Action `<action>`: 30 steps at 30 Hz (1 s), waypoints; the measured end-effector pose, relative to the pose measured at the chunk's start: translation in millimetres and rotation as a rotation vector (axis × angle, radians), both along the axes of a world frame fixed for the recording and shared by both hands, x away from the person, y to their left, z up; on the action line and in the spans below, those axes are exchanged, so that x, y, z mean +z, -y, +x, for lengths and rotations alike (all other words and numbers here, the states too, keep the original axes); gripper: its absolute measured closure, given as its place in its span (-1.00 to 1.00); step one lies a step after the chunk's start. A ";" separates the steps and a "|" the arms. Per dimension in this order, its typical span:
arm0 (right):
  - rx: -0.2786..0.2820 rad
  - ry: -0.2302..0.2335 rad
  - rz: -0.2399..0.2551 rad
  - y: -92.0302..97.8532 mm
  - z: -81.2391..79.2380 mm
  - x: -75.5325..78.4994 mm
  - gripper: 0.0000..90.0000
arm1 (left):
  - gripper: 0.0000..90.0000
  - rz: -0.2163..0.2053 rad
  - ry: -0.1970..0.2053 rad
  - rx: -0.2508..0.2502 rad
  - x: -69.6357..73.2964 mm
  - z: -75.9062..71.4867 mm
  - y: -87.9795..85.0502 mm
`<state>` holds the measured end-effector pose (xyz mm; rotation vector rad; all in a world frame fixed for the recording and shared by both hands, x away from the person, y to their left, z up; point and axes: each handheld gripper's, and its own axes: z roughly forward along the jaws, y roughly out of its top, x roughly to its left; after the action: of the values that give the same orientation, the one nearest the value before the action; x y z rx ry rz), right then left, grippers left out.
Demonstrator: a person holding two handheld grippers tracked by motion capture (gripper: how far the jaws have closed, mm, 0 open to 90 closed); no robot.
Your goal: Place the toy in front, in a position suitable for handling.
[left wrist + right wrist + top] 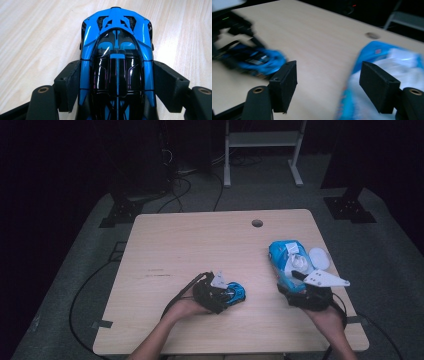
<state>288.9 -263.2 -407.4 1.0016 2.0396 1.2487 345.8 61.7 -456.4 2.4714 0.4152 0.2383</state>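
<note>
so the left gripper has its jaws clamped on both flanks of a blue and black toy car, holding it low over the wooden table, left of the blue packet and well apart from it. the right gripper sits at the near end of that packet with its jaws spread wide and nothing pinched between them, packet just past the right jaw. a white round lid lies just right of the packet.
</note>
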 end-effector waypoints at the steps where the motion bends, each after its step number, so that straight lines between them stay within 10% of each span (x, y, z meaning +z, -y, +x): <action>1: -0.065 0.003 -0.007 8.9 11.3 3.5 -0.35 | -0.38 0.007 -0.001 -0.002 -0.5 0.6 0.6; 10: -0.217 -0.061 -0.012 31.0 48.4 -12.0 -0.21 | -0.38 0.011 -0.015 -0.015 -2.3 3.7 4.8; 23: -0.223 -0.144 -0.060 33.9 53.8 -19.3 0.83 | -0.73 -0.091 0.086 0.026 13.7 -20.1 -28.8; 30: -0.208 -0.105 0.026 36.8 46.6 -8.0 0.91 | -0.75 -0.098 0.099 0.065 5.9 -29.3 -55.1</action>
<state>335.5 -300.0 -415.3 1.2793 1.9420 1.1374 316.4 116.8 -450.5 2.3419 0.4546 0.3570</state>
